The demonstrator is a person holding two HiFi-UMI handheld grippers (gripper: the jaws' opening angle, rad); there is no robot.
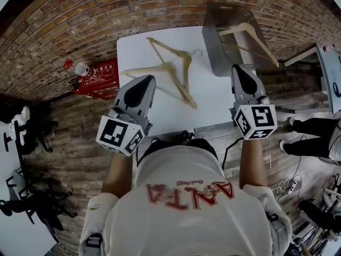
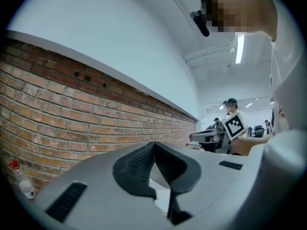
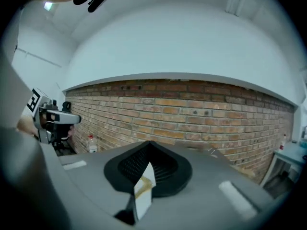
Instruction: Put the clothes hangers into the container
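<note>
**Left gripper** (image 1: 143, 84) (image 2: 154, 150): fingers closed, pads meeting at the tip. Nothing is held. It looks along a brick wall (image 2: 72, 119).

**Right gripper** (image 1: 244, 73) (image 3: 148, 150): fingers closed, pads together at the tip. Nothing is gripped. A sliver of white and tan shows through the slot below the pads.

**Desk** (image 1: 213, 100): white top, lying ahead of both sets of fingers.

**Hangers, loose pair** (image 1: 170, 65): two pale wooden hangers with wire hooks, lying flat on the desk and crossed over each other. They sit ahead of the left fingers and slightly to their right, left of the right fingers, and clear of both.

**Container** (image 1: 213, 41): grey metal box at the desk's far right corner, straight ahead of the right fingers. In the head view the tips overlap its near edge; whether they touch cannot be told.

**Hanger in container** (image 1: 248, 33): one wooden hanger, tilted inside the box beyond the right fingers.

**Red box** (image 1: 98, 78): on the floor by the wall, left of the left fingers and off the desk.

**Bottle** (image 1: 81, 68): small, red-capped, beside the red box on its far side.
</note>
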